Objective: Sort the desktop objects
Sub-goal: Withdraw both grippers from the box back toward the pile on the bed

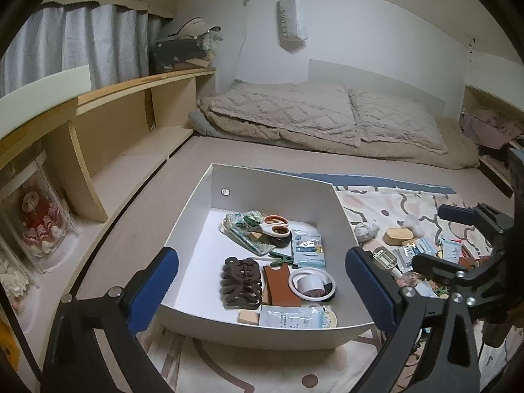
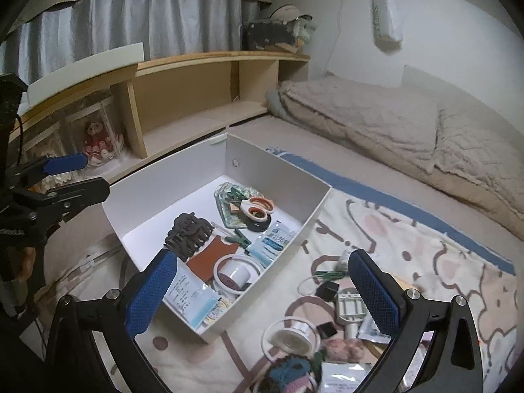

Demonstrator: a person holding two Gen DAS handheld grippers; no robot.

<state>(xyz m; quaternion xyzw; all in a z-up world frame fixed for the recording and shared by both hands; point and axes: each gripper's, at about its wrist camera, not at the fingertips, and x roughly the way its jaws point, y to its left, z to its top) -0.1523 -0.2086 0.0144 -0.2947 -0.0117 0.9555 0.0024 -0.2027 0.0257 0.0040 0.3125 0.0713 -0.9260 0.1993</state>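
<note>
- The left gripper [image 1: 262, 281] hangs over the white box [image 1: 271, 181], its fingers [image 1: 157, 281] spread wide with nothing between them.
- The right gripper [image 2: 262, 291] has its fingers [image 2: 373, 291] released and empty, above the box's near corner.
- In the box [image 2: 278, 167] lie scissors [image 2: 257, 209], a brown hair claw [image 2: 188, 231] and a tape roll [image 2: 234, 276].
- More small items [image 2: 314, 324] lie scattered on the patterned blanket [image 2: 425, 229] beside the box.

Right gripper [image 2: 262, 291] is held wide open, empty, above white box [image 2: 314, 219] edge. Scissors [image 2: 257, 209], brown hair claw [image 2: 188, 232], tape roll [image 2: 234, 276] are seen inside. Left gripper [image 2: 80, 177] is seen at left.
</note>
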